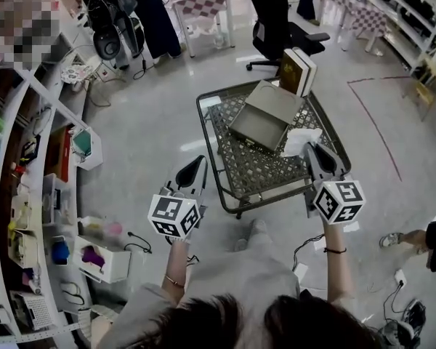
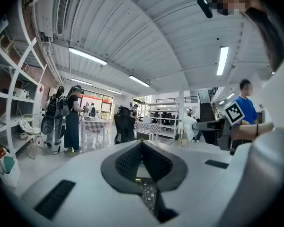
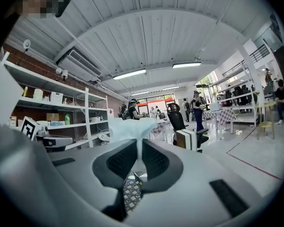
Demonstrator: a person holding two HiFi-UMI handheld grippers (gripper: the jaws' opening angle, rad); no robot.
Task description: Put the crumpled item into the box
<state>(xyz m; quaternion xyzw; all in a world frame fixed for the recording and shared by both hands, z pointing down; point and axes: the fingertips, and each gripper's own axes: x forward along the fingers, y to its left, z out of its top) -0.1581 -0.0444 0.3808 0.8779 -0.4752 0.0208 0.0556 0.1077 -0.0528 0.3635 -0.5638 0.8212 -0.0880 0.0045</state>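
The crumpled item (image 1: pixel 299 139) is a white wad of paper or tissue, pinched by my right gripper (image 1: pixel 310 148) over the near right part of a mesh table (image 1: pixel 225 184). In the right gripper view the crumpled item (image 3: pixel 131 128) sticks up from between the closed jaws of the right gripper (image 3: pixel 139 148). The grey box (image 1: pixel 265 115) lies open on the table, just beyond and left of the wad. My left gripper (image 1: pixel 198 163) hangs off the table's near left edge. In its own view the left gripper (image 2: pixel 141 144) has its tips together with nothing between them.
Two upright books or cases (image 1: pixel 298 71) stand at the table's far edge. A black office chair (image 1: pixel 276 20) is behind it. Shelving (image 1: pixel 29 195) with bins runs along the left. People stand at a checked table (image 1: pixel 203 6) at the back. A shoe (image 1: pixel 392 240) shows at the right.
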